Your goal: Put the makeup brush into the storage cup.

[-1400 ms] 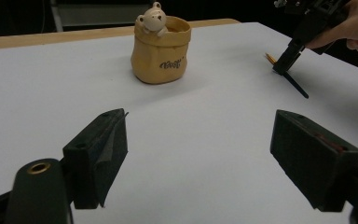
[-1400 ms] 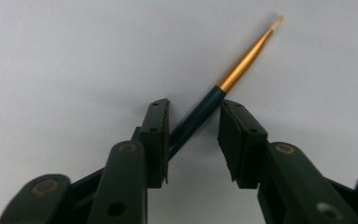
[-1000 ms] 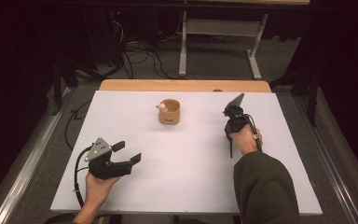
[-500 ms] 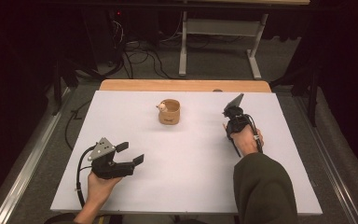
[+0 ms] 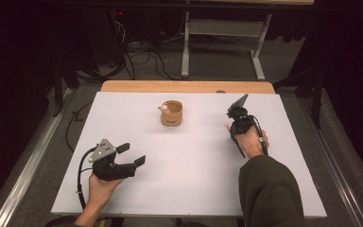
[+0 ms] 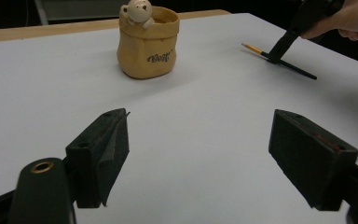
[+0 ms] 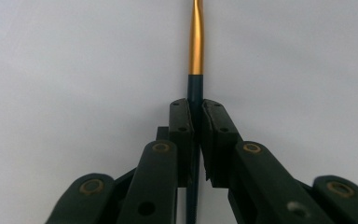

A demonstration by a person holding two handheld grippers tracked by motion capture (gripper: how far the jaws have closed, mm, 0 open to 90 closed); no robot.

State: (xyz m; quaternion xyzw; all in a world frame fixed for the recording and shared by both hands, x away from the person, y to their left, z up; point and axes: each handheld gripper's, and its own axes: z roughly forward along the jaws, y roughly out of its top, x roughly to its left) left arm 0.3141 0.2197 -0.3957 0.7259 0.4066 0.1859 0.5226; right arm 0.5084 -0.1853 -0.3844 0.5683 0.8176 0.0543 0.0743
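Observation:
A thin dark brush with a gold ferrule (image 7: 196,42) lies flat on the white table (image 5: 194,184) at the right. My right gripper (image 7: 194,112) points down at it, and its jaws are shut on the dark handle. In the high view the right gripper (image 5: 232,131) sits under a hand at the right, with the brush (image 5: 240,149) running beneath it. My left gripper (image 5: 132,154) rests low at the front left, open, with nothing between its jaws (image 6: 196,154). It faces a tan sack-shaped cup with a small bear figure (image 6: 147,44), which stands upright at the middle back (image 5: 171,113). In the left gripper view the brush (image 6: 298,70) lies far right.
A wooden board edge (image 5: 184,86) runs along the table's back. Beyond it are floor cables and a metal frame's legs (image 5: 185,52). A dark sleeve (image 5: 269,189) comes in at the front right. Bare white table lies between the two grippers.

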